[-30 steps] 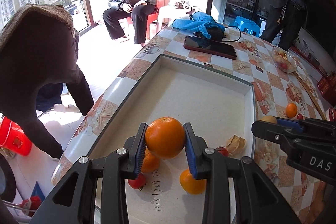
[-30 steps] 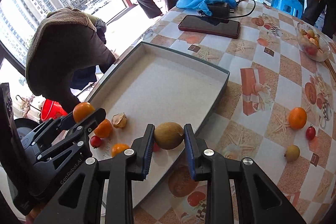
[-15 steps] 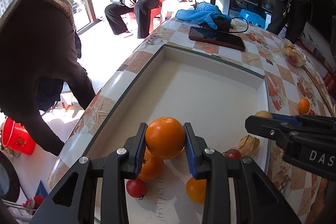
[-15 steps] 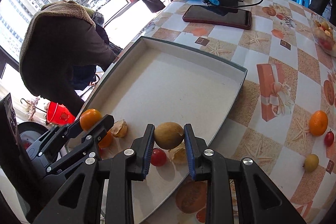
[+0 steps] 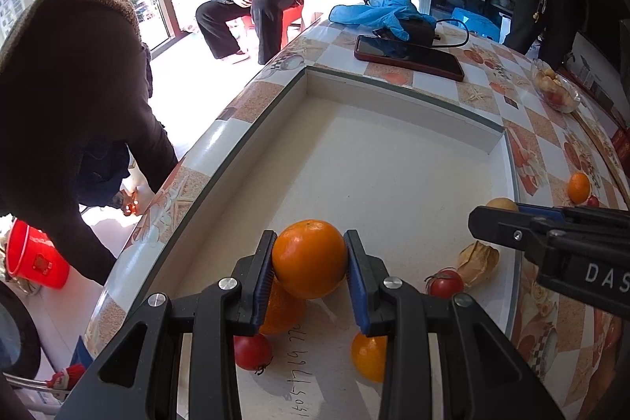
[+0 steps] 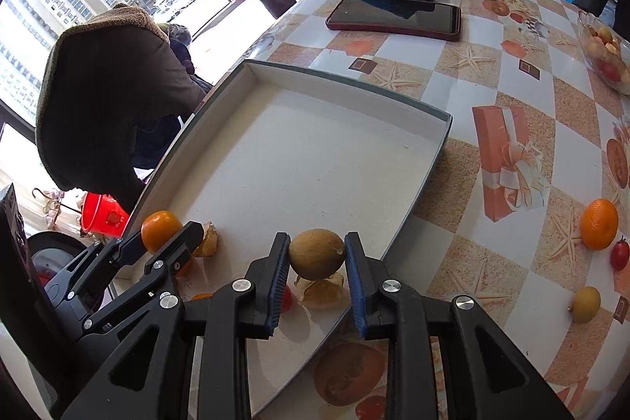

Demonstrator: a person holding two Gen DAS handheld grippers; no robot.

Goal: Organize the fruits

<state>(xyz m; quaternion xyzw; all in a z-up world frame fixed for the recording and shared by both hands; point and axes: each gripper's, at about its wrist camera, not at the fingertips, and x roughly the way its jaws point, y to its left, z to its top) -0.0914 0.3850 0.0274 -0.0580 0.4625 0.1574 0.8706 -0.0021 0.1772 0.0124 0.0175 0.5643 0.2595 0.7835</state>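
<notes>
Left gripper is clamped on an orange, pads squeezing it across the widest part, and it's hanging over the near end of the tray; right gripper is pinched on a small brownish-yellow fruit the same way, over the tray's near right edge. My guess on handling: the orange is firm with a bit of heft and a waxy skin, so grabbing it at the equator like this is the safe spot, while the brown one looks light and hard-shelled, could pop out if squeezed off-centre. Down in the tray under the grippers there's another orange, a small orange, two cherry tomatoes and a papery husked fruit, which probably crushes easily. The rest of the tray is bare. Out on the tablecloth sit an orange, a cherry tomato and a little yellow fruit, not yet collected. Further back, a glass bowl has mixed fruit in it, near a phone.
</notes>
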